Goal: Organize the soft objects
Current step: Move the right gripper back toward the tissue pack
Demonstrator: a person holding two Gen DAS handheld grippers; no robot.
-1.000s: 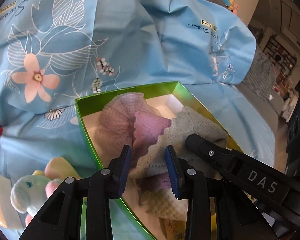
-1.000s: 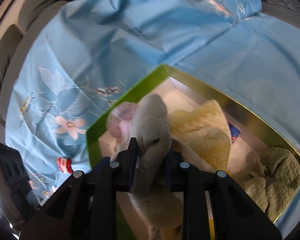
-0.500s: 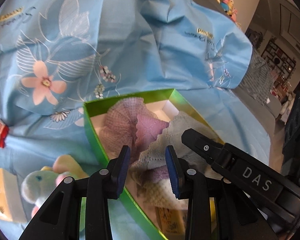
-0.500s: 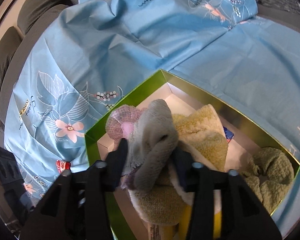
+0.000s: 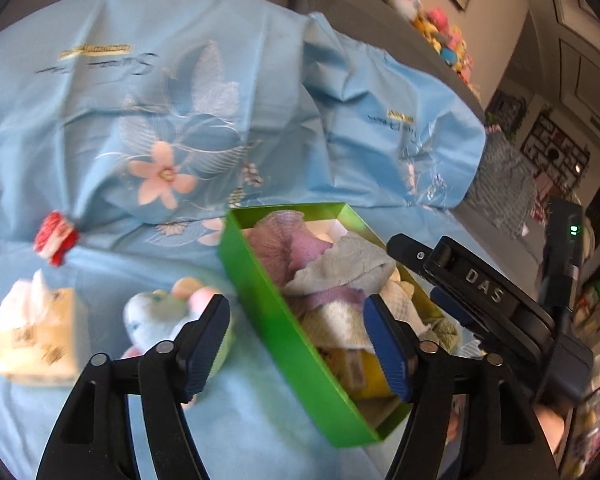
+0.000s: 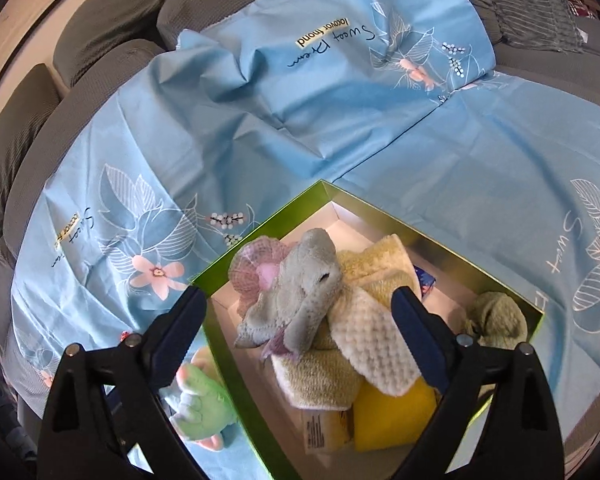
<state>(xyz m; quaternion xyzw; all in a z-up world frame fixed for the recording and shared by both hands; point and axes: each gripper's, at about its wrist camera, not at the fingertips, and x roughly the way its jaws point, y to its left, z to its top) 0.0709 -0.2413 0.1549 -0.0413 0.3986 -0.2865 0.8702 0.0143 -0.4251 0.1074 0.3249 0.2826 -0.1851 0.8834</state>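
Note:
A green box (image 5: 260,276) (image 6: 236,380) sits on the blue floral sheet and holds soft items. A grey cloth (image 6: 304,284) (image 5: 340,264) lies on top of a pink mesh puff (image 6: 250,268) (image 5: 276,232), yellow towels (image 6: 376,268) and a white waffle cloth (image 6: 376,340). A green towel (image 6: 496,320) lies in the box's right corner. My right gripper (image 6: 300,332) is open and empty above the box. My left gripper (image 5: 296,344) is open and empty over the box's near wall. A pastel plush toy (image 5: 156,316) (image 6: 198,408) lies left of the box.
A tissue pack (image 5: 40,332) and a small red-and-white item (image 5: 56,236) lie on the sheet to the left. The sheet covers a grey sofa (image 6: 100,20). Plush toys (image 5: 440,28) sit on the sofa back. The right gripper's body (image 5: 488,296) is beside the box.
My right gripper opened and let go of the grey cloth, which now lies in the box. My left gripper opened wider. Both pulled back from the box.

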